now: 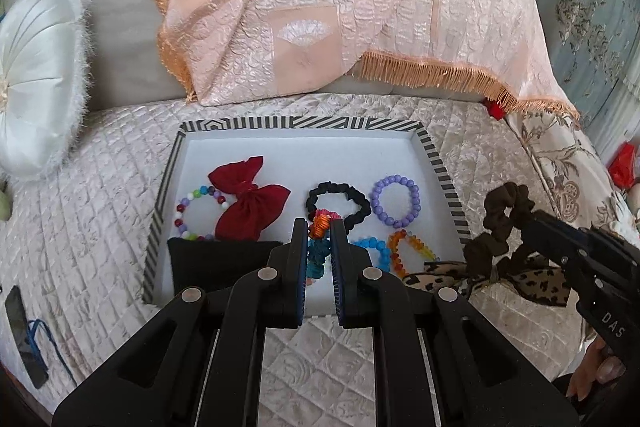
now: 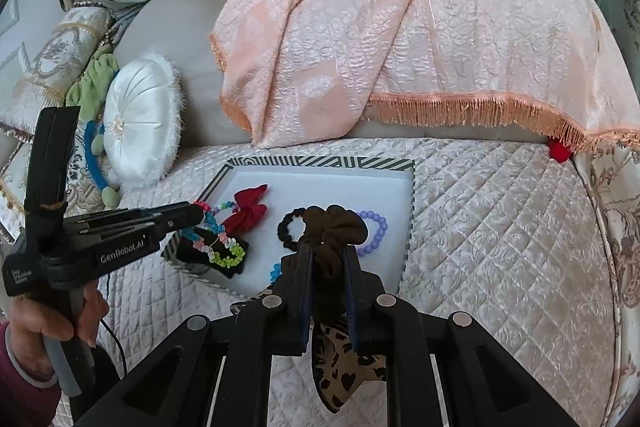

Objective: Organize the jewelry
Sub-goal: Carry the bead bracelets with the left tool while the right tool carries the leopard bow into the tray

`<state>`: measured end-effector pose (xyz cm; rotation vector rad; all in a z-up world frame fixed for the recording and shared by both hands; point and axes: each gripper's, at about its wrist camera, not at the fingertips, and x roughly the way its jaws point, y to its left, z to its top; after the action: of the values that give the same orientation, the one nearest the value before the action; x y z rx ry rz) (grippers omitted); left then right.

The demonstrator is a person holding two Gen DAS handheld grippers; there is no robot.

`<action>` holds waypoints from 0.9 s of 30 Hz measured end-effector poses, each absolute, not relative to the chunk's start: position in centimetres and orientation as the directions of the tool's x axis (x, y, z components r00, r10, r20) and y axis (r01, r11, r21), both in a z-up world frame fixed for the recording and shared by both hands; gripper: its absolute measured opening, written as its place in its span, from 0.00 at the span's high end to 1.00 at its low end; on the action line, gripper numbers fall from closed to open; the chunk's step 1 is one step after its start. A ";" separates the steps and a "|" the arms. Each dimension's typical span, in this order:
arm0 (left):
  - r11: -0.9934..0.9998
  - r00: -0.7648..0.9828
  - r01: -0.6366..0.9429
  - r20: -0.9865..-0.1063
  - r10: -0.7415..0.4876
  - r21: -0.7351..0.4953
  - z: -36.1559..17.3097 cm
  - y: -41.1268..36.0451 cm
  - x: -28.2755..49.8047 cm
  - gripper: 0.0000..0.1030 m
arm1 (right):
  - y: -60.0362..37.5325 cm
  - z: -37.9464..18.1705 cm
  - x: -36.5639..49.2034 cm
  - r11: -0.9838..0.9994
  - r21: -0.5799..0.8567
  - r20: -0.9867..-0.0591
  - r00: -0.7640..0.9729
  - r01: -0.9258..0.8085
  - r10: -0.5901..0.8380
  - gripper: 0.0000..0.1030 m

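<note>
Left wrist view is giving me only part of what my left gripper [image 1: 319, 227] is pinching: a multicoloured bead bracelet [image 1: 318, 247] is hanging between the fingers, and the pads are hiding most of its loop. From the right wrist view the same bracelet [image 2: 218, 239] is dangling over the near left corner of the tray [image 2: 320, 163], with pink, blue and green beads showing.

My right gripper [image 2: 328, 255] is clamping a brown scrunchie [image 2: 332, 223], which is covering part of the black scrunchie [image 2: 292, 227] and the purple bead bracelet [image 2: 374, 233] lying in the tray behind it. A leopard-print piece [image 2: 340, 367] is lying under that gripper, and its shape is cut off by the fingers, so I cannot tell what it is.

Inside the striped-rim tray [image 1: 304, 125] I am counting one red bow [image 1: 250, 199], one black scrunchie [image 1: 340, 203], one dark cloth [image 1: 216, 263] partly hidden by my left gripper, and four bead bracelets: one rainbow [image 1: 192, 207] half under the bow, one purple [image 1: 396, 201], one blue [image 1: 374, 251], one orange [image 1: 408, 251], the last two partly masked.

My hand [image 2: 48, 319] is showing only at the frame edge.
</note>
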<state>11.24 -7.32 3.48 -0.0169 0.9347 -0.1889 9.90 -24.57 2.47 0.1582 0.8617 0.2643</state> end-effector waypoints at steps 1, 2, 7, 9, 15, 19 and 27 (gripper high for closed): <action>0.983 0.574 0.155 -0.801 -0.168 -0.095 3.2 -7.5 11.6 0.90 | -24.6 2.3 10.2 0.956 0.242 -0.729 0.620 -0.165 0.291 0.87; 0.983 0.571 0.156 -0.804 -0.168 -0.095 3.0 -7.6 11.9 0.90 | -24.7 2.1 10.7 0.956 0.242 -0.731 0.617 -0.164 0.291 0.87; 0.984 0.557 0.149 -0.814 -0.164 -0.096 1.8 -8.2 13.4 0.90 | -25.2 1.5 12.9 0.960 0.236 -0.743 0.609 -0.151 0.278 0.87; 0.985 0.549 0.144 -0.820 -0.163 -0.099 1.1 -8.2 14.0 0.90 | -25.4 1.2 13.9 0.959 0.242 -0.744 0.606 -0.145 0.280 0.87; 0.988 0.527 0.118 -0.838 -0.143 -0.095 -1.1 -7.2 15.4 0.90 | -24.8 -0.2 17.5 0.952 0.268 -0.755 0.580 -0.152 0.305 0.87; 0.992 0.513 0.083 -0.849 -0.125 -0.096 -2.5 -5.8 16.1 0.90 | -24.1 -1.7 20.4 0.940 0.299 -0.763 0.551 -0.162 0.338 0.87; 0.993 0.503 0.067 -0.857 -0.115 -0.094 -3.8 -4.5 17.1 0.90 | -22.6 -5.3 25.5 0.941 0.305 -0.791 0.513 -0.145 0.335 0.87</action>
<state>17.08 -4.50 -3.75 -0.0502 1.0379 -0.1099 25.53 -22.65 -5.27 0.2107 0.9930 0.2909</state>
